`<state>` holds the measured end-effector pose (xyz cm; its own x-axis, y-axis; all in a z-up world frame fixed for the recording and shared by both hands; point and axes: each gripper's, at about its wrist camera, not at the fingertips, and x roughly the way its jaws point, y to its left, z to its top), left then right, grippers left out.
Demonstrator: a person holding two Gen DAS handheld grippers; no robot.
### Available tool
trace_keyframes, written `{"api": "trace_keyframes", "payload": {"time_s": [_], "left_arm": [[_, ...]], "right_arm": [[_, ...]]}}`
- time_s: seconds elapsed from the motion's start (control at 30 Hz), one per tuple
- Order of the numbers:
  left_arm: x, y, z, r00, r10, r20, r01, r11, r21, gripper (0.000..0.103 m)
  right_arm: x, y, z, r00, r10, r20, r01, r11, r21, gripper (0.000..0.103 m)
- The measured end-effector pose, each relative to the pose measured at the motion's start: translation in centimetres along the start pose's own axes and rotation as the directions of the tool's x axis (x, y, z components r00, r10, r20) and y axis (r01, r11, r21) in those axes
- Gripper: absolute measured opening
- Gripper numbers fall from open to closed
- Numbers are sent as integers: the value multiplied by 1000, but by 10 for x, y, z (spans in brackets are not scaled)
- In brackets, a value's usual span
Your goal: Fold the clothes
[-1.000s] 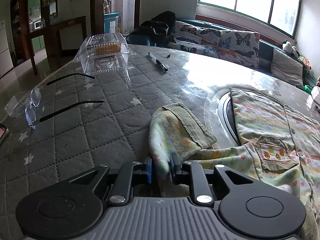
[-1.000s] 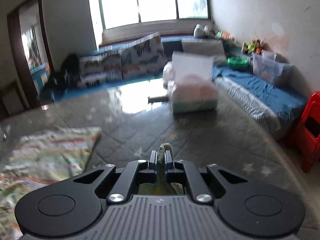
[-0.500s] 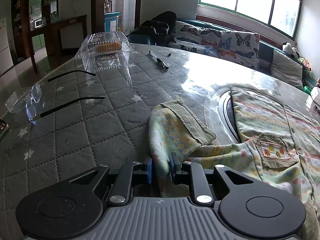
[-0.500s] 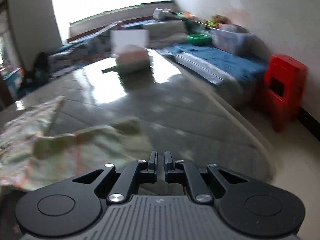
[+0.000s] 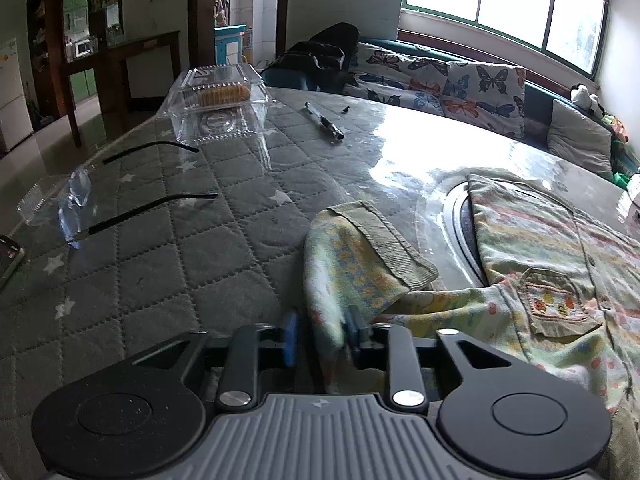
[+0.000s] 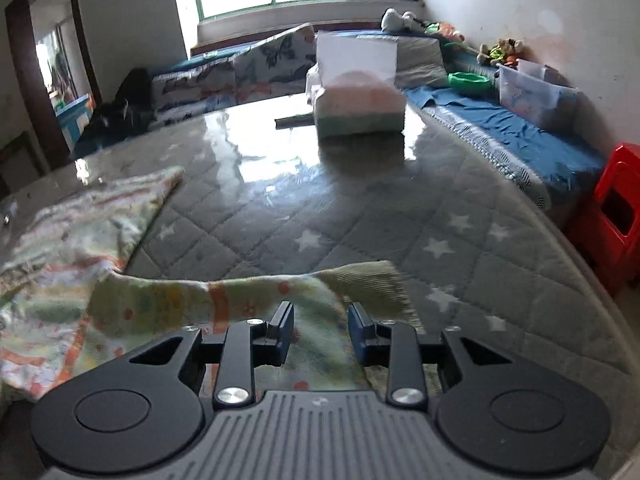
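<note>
Your left gripper (image 5: 320,338) has its fingers parted around a fold of the left sleeve (image 5: 360,256), blue pads standing off the cloth or barely brushing it, so you're not pinching it. Your right gripper (image 6: 320,334) is wide open too, hovering over the right sleeve (image 6: 256,300), which lies stretched out flat.

The shirt (image 5: 560,264) lies spread on the quilted table (image 5: 160,264), front up with the pocket showing. You look to be at the sleeve step: both sleeves lie out to the sides, none yet laid across the body. Next, you need to close on a cuff and carry it inward over the chest (the left cuff is turned back, so flatten it first).

Glasses (image 5: 76,200), a clamshell box (image 5: 220,108) and a pen (image 5: 324,122) sit well clear to the left. The tissue box (image 6: 356,92) stands far ahead on the right. Nothing blocks the fold.
</note>
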<state>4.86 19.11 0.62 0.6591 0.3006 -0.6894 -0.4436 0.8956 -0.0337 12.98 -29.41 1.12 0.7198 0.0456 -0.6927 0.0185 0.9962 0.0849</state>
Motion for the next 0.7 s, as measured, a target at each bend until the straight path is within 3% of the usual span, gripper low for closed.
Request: {"api": "trace_keyframes", "payload": {"time_s": [0.1,0.37,0.57,0.63,0.7], "left_arm": [[-1,1,0,1000,13,5,-13,1000,6,47],[-3,-25,2,996,52,70,-61,988,139,60],[-15,-49,7,991,-15,133,-15,974,225,59],[-11,-59,7,992,-37,124,4,966,259,58],[-3,-66,8,993,-59,104,27,959,281,51]], "right_arm": [[6,3,2,1000,-15,5,15,1000,-17,35],[14,6,5,999,-36,12,37,998,-41,50],[16,9,5,999,-36,23,37,998,-45,60],[16,11,4,999,-34,29,36,998,-51,63],[16,13,3,999,-32,34,34,998,-57,68]]}}
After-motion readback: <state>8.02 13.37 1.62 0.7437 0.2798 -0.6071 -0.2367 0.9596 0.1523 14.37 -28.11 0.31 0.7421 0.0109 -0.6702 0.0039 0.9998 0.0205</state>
